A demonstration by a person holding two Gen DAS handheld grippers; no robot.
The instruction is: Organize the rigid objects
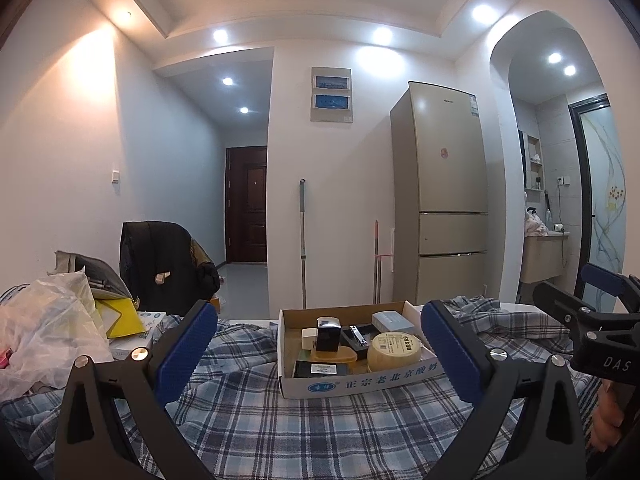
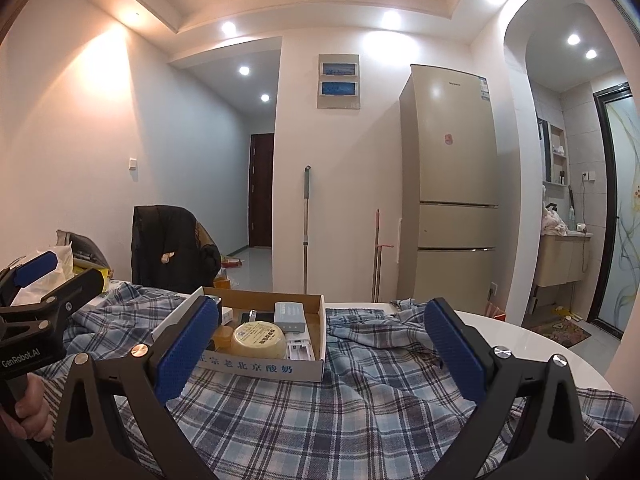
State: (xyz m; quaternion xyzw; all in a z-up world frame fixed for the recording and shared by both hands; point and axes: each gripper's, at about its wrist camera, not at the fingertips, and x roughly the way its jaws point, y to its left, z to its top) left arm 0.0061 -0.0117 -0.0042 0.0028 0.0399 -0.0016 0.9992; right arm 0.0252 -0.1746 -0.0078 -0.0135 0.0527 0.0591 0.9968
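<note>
Left gripper (image 1: pixel 318 346): jaws apart, empty
Right gripper (image 2: pixel 322 346): jaws apart, empty
Cardboard box (image 1: pixel 360 385): on plaid cloth (image 1: pixel 280 432), holds round yellow tin (image 1: pixel 394 351), possibly nail clippers (image 1: pixel 357 335)

Near cloth (image 1: pixel 280 412): bare, passable.
12 o'clock: cardboard box (image 1: pixel 360 385), packed.
9 o'clock: plastic bag (image 1: pixel 48 332), possibly crowding.

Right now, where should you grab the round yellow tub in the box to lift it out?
Grip the yellow tub across its curved sides, coming from above. It lies flat with its lid up near the front wall of the cardboard box, and other things crowd it, so a sideways reach looks blocked. The open right tool looks handy for this.
</note>
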